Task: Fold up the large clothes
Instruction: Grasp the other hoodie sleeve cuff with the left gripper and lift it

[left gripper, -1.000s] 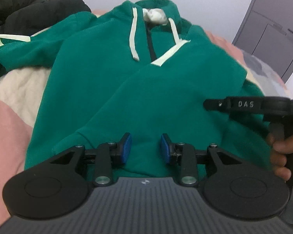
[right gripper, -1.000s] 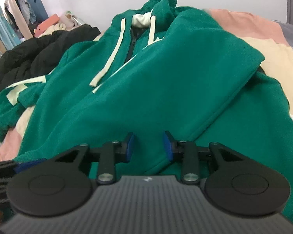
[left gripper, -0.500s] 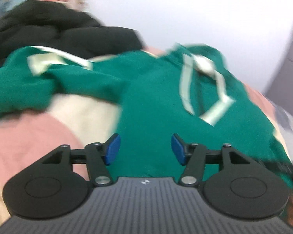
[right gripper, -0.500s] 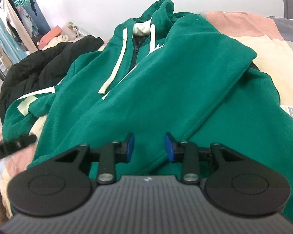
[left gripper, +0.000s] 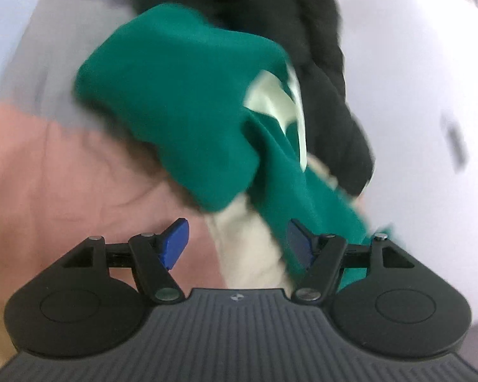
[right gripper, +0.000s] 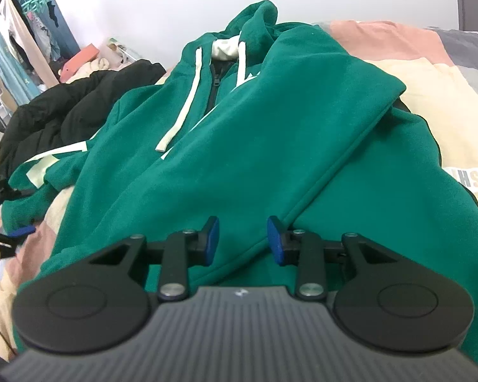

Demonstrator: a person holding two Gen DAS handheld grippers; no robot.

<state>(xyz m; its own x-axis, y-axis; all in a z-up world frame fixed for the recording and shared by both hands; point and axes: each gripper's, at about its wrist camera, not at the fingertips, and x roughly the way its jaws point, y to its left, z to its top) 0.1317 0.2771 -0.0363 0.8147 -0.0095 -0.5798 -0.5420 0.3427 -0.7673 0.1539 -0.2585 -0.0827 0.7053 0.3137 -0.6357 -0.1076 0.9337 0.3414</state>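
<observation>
A green zip hoodie point(right gripper: 226, 146) with pale drawstrings lies face up on the bed, one sleeve folded across its chest. Its other sleeve point(left gripper: 188, 108), with a pale stripe, lies bunched out to the side. My left gripper point(left gripper: 237, 242) is open wide, low over the bed just short of that sleeve; the view is blurred. It also shows at the left edge of the right wrist view point(right gripper: 19, 234). My right gripper point(right gripper: 242, 238) is open and empty, above the hoodie's lower part by the folded sleeve's edge.
The bed cover point(right gripper: 455, 117) is cream, pink and grey. A black jacket point(right gripper: 63, 108) lies heaped beside the hoodie's spread sleeve, also in the left wrist view point(left gripper: 328, 95). Clothes hang on a rack point(right gripper: 19, 41) at the far left. A white wall stands behind.
My left gripper has swung left from the hoodie's hem to the spread sleeve and opened wider. My right gripper has stayed over the lower hoodie, rising slightly.
</observation>
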